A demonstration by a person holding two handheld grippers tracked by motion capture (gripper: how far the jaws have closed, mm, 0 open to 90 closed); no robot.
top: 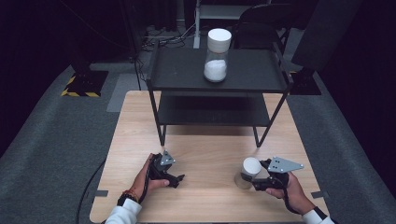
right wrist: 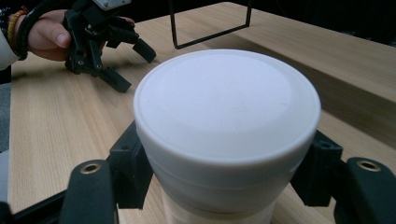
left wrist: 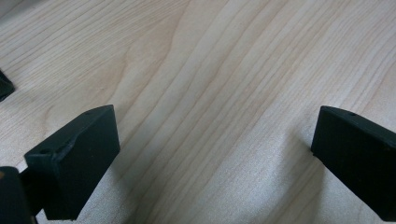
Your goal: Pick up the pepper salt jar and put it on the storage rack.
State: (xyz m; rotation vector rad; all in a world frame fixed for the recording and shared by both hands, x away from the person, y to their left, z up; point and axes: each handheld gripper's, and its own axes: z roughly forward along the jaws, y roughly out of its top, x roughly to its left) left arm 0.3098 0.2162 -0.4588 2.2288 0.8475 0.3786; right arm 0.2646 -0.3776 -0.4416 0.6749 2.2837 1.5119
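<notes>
**Tongs status: right clamped on jar, left idle**

Right tongs (top: 259, 178) grip the near jar (top: 248, 171) just below its white lid (right wrist: 227, 105), at near right of the surface (top: 205, 196), upright. Side grip suits a lift. Left tongs (top: 171, 175) spread, empty, parked near left. Second jar (top: 216, 55) tops the far shelf (top: 182, 74).

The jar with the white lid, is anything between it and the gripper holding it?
No. The right gripper has its jaws pressed on both sides of the jar, just under its lid, with nothing between.
</notes>
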